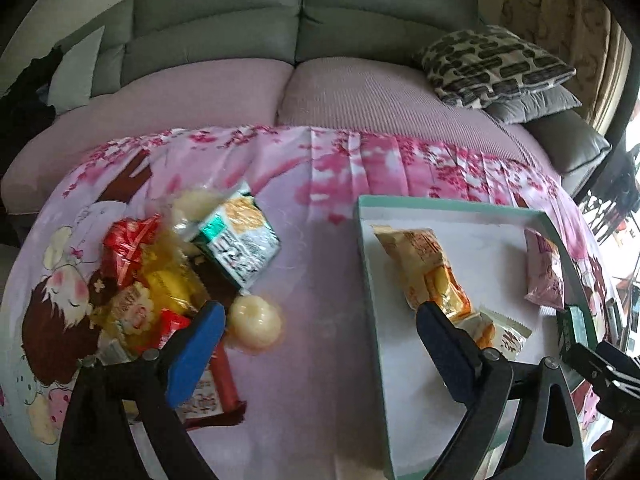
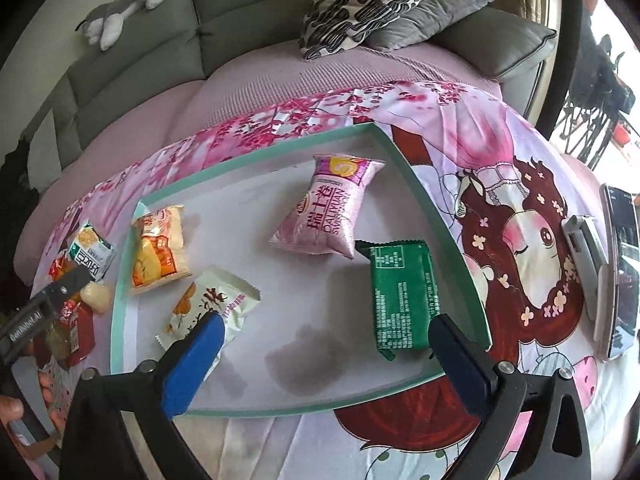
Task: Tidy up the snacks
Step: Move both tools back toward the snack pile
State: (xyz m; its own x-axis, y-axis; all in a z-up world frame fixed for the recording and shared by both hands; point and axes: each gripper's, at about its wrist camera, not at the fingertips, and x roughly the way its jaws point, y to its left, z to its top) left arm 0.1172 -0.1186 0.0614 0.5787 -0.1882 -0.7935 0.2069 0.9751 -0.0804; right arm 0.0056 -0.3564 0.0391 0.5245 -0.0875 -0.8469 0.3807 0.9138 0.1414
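Snacks lie in two groups on our cartoon-print cloth (image 2: 500, 152): four packets inside the teal-rimmed tray (image 2: 256, 148), a loose heap (image 1: 168, 280) off its left edge. Our left gripper (image 1: 320, 312) and right gripper (image 2: 326, 326) both stand wide apart, holding nothing; the green packet (image 2: 400, 300) lies near the tray's right edge.

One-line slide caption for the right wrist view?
Open right gripper above a shallow mint-rimmed white tray holding four packets, among them a green foil packet.
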